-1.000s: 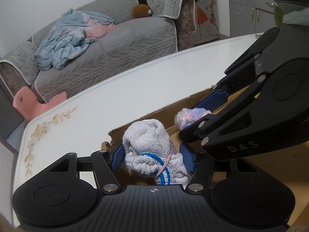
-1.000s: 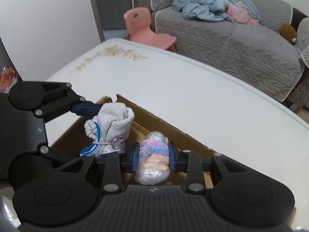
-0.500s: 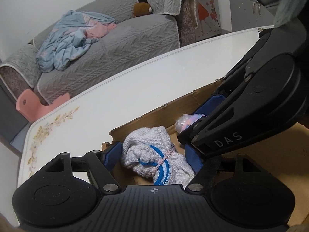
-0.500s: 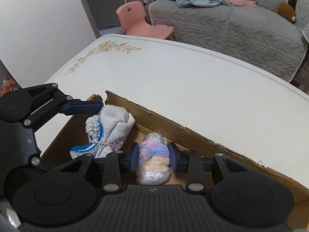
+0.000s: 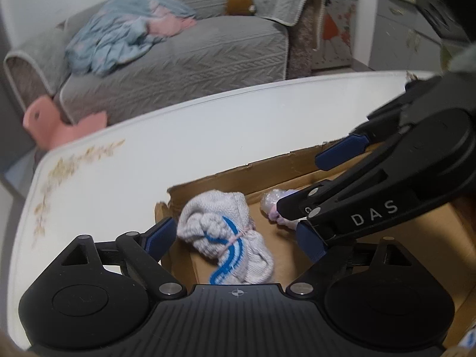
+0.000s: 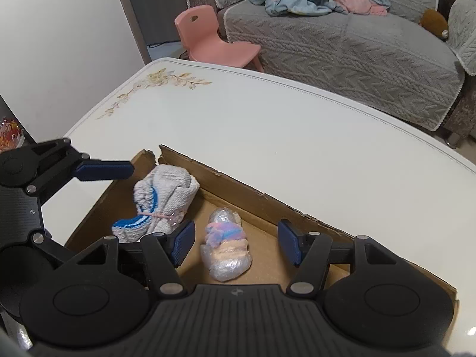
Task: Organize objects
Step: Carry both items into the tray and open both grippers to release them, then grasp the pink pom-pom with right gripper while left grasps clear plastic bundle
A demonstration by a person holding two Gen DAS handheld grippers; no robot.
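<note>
A rolled white sock bundle with blue stripes [image 5: 226, 235] [image 6: 162, 199] lies in the far left corner of a shallow cardboard box [image 5: 267, 172] [image 6: 238, 184]. My left gripper [image 5: 236, 241] straddles it, jaws opening, pads clear of it. Beside it in the box lies a plastic-wrapped pastel sock bundle [image 6: 227, 245] [image 5: 272, 203]. My right gripper [image 6: 236, 245] stands over that bundle with its jaws opening and pads off it. In the left wrist view the right gripper's fingers [image 5: 342, 151] cross in from the right and hide most of the wrapped bundle.
The box sits on a white table [image 6: 267, 125] [image 5: 148, 154] with a floral print at one corner. Beyond the table stand a grey sofa [image 6: 342, 44] with a heap of clothes, and a pink child's chair [image 6: 211, 40]. A grey cabinet [image 5: 395, 29] is at the far right.
Both grippers have let go: the left jaws spread off the white sock bundle, which tipped over onto the box floor, and the right jaws spread off the wrapped bundle.
</note>
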